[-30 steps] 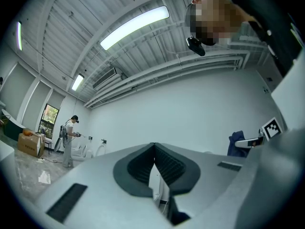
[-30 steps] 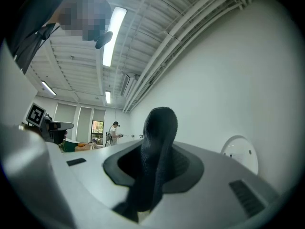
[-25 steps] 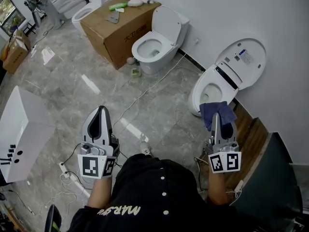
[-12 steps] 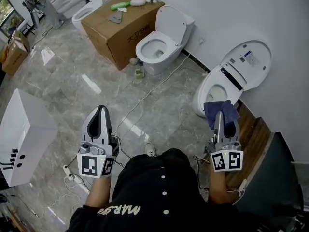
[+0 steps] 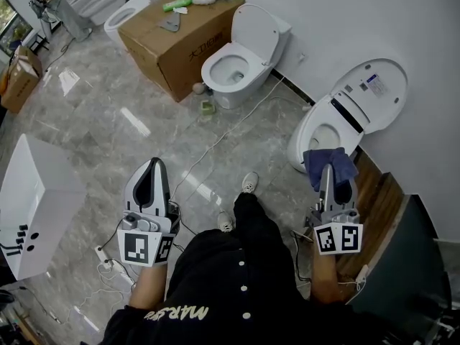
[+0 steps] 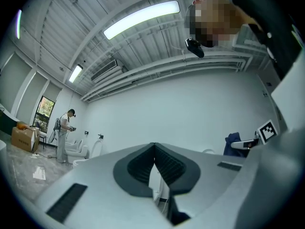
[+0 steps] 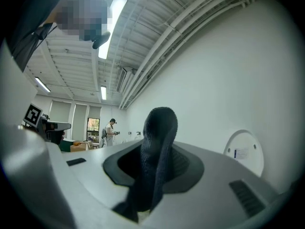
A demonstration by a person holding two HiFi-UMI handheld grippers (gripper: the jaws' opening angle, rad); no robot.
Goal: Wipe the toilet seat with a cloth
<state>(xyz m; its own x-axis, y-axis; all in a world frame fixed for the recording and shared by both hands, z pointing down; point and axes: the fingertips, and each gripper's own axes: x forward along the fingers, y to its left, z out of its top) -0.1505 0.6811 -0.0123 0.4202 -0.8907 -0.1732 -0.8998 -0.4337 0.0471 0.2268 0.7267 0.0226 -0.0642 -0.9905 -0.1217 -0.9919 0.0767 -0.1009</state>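
Observation:
A white toilet (image 5: 321, 131) with its lid (image 5: 369, 90) raised stands against the wall at the right; its seat rim is partly hidden by the cloth. My right gripper (image 5: 328, 168) is shut on a dark blue cloth (image 5: 328, 165), held just in front of that bowl. In the right gripper view the cloth (image 7: 155, 161) hangs pinched between the jaws, with the lid (image 7: 244, 150) behind. My left gripper (image 5: 149, 172) is shut and holds nothing, low over the floor at the left; in its own view the jaws meet (image 6: 153, 160).
A second toilet (image 5: 236, 63) stands by a cardboard box (image 5: 178, 42) at the back. A white cabinet (image 5: 29, 205) is at the left. Cables (image 5: 219, 141) cross the marble floor. A wooden board (image 5: 374, 207) and dark panel (image 5: 402, 264) lie right. Another person (image 6: 62, 136) stands far off.
I have stepped a little closer; a foot and leg now reach forward between the grippers. Both grippers keep their hold and pose.

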